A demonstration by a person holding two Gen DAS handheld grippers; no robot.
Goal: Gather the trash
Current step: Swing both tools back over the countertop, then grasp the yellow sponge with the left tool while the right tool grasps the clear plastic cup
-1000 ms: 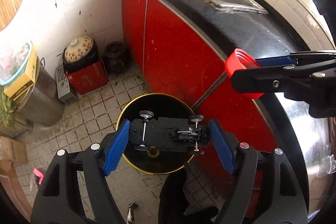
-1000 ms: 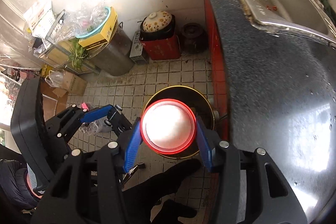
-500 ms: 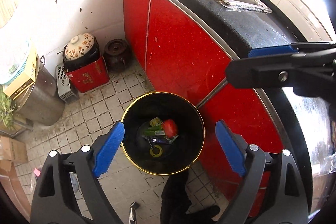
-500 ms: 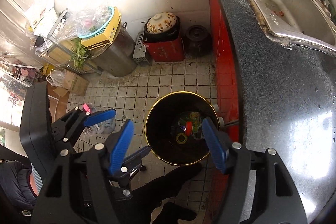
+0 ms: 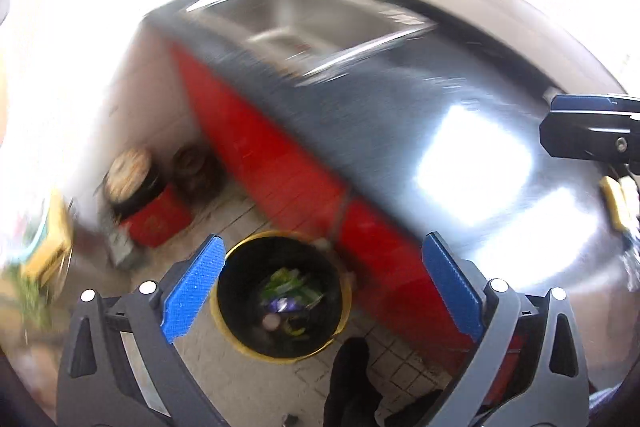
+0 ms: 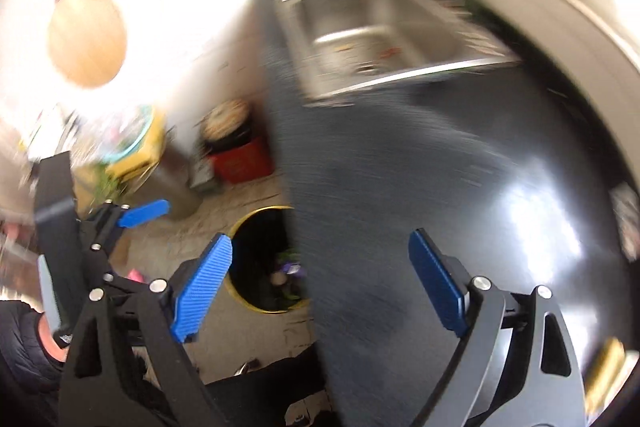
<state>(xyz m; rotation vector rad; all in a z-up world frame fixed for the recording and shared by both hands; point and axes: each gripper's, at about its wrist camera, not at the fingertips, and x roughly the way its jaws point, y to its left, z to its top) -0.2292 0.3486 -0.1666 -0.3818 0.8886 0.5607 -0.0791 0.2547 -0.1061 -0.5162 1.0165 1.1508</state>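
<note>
Black bin (image 5: 240, 291) with a yellow rim, green and purple scraps inside. Red cupboard fronts (image 5: 280, 155) under a dark speckled counter (image 5: 360, 107). Silver steel sink (image 5: 308, 23). Blue ribbed pads (image 5: 192, 295) on black and grey frames. Pale square floor tiles (image 5: 400, 375). Red box (image 5: 156, 219) below a cream patterned lid (image 5: 126, 173). Tan round board (image 6: 86, 43) on a white wall.

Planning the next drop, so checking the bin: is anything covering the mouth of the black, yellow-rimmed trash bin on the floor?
Nothing visible covers the black, yellow-rimmed trash bin; its mouth is open beside the red cabinet.
</note>
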